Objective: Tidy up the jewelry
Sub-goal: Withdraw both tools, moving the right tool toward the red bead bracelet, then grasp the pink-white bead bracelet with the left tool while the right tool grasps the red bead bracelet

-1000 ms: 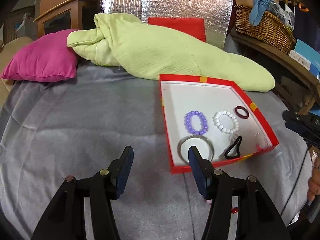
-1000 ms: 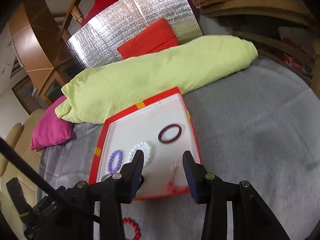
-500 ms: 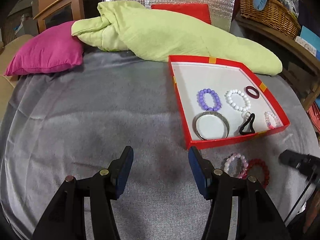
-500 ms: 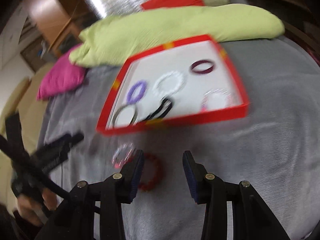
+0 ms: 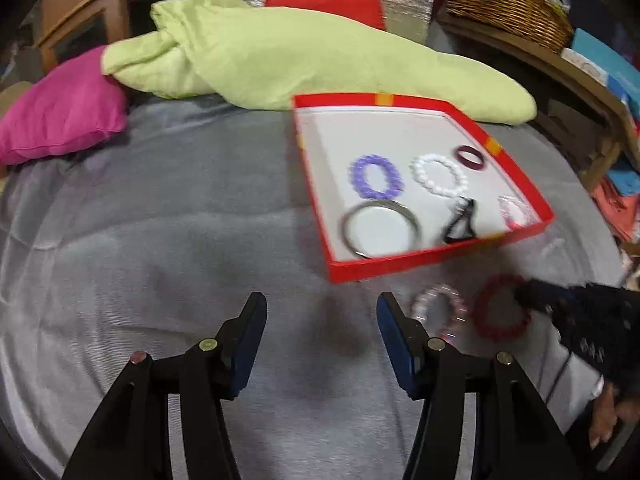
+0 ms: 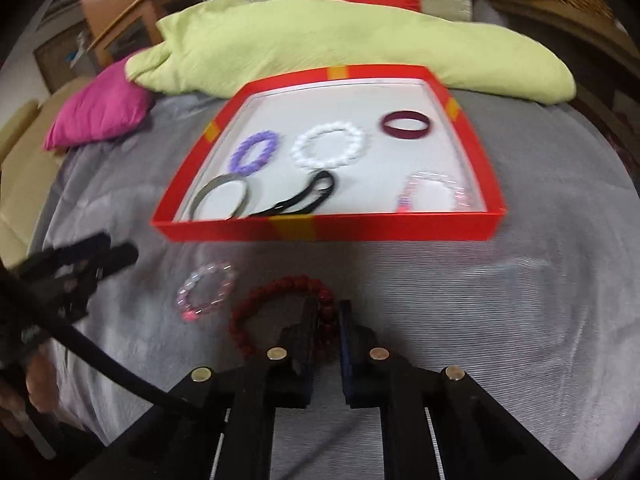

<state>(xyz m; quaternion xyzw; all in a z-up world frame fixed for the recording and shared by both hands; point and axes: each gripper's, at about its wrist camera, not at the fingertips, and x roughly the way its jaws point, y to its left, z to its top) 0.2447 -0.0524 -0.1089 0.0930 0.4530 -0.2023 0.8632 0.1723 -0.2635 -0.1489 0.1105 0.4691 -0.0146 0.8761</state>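
Now right gripper (image 6: 326, 312) just closed, clamped on red bracelet (image 6: 256, 308) | left gripper (image 5: 320, 312) apart, empty

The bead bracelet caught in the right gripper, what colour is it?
Red. The bead bracelet shows best in the right wrist view, pinched by the right gripper.

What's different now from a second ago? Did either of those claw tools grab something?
The right gripper came down from over the red tray to the grey blanket, and its jaws have just closed on the dark red beaded bracelet. The left gripper hovers open and empty. The pale pink beaded bracelet beside it and the jewelry in the tray stayed put.
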